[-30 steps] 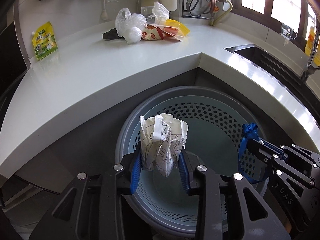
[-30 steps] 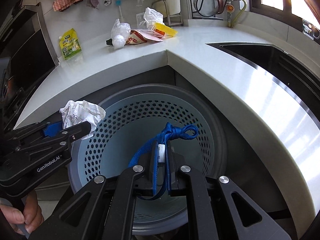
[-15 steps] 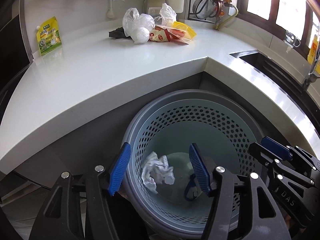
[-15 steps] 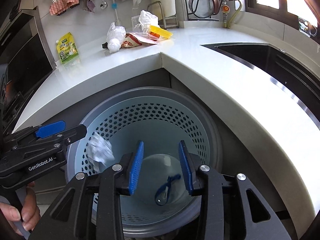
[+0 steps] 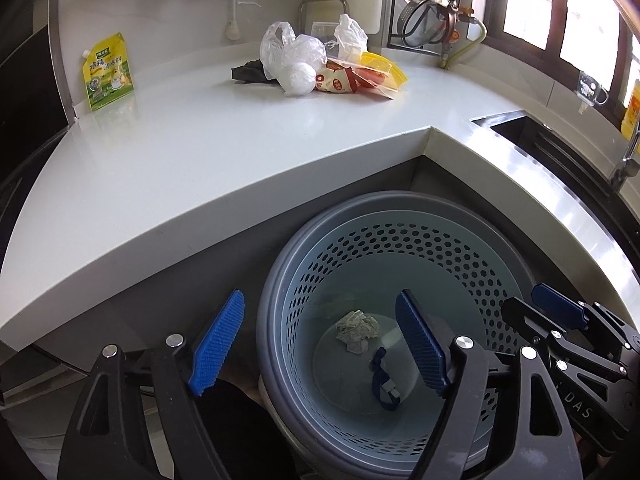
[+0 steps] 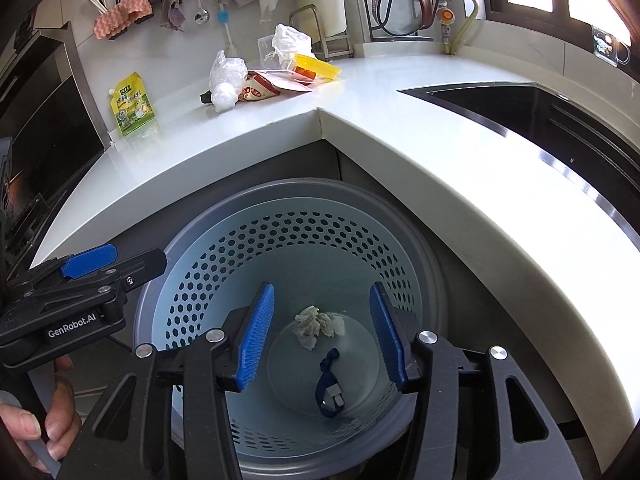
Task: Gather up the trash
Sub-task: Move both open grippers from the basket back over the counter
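Hovering over the perforated bin (image 5: 400,240), the left gripper (image 5: 320,340) and right gripper (image 6: 322,336) gape wide, empty. Crumpled paper (image 5: 357,331) and blue strap (image 5: 383,380) lie inside. Remaining trash pile (image 5: 320,68) sits on the countertop (image 5: 200,160); its slippery bags could slide from a grasp.

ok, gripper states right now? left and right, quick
Left gripper: open, jaws spread wide, holding nothing.
Right gripper: open, holding nothing. The crumpled paper and blue strap lie in the basket.
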### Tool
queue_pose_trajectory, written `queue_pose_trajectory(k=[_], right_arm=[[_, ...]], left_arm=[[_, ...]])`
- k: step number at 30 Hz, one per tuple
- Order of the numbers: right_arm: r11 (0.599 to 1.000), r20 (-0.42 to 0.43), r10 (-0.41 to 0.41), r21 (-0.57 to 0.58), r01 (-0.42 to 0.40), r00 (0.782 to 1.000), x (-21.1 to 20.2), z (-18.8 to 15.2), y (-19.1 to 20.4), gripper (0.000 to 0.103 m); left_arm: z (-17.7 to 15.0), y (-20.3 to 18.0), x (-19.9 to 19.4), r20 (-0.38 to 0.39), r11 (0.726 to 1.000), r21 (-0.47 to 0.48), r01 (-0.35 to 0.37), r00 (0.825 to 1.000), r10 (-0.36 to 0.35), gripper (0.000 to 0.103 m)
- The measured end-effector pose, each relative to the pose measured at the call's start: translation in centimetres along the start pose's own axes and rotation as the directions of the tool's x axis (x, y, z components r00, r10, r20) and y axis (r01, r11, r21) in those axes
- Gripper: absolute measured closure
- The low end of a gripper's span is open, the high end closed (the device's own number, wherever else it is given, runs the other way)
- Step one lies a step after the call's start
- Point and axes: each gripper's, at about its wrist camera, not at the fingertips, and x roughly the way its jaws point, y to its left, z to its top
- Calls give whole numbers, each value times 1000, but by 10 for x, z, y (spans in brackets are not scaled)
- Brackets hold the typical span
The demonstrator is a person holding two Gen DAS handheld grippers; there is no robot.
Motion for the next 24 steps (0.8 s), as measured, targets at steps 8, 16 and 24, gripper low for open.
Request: queue_pose_trajectory(k=[8, 16, 24], right_arm=[[1000, 15, -12, -2, 12, 1000, -2, 9, 3, 49], [1000, 25, -1, 1, 1, 1000, -2, 15, 4, 46], [1000, 71, 8, -3, -7, 997, -15, 27, 3, 46]], left_arm=[[12, 7, -7, 12, 1000, -7, 1, 1000, -1, 25], [20, 10, -28, 62, 1000, -3, -13, 998, 13, 21], [32, 10, -37, 79, 1000, -17, 4, 997, -3, 18]])
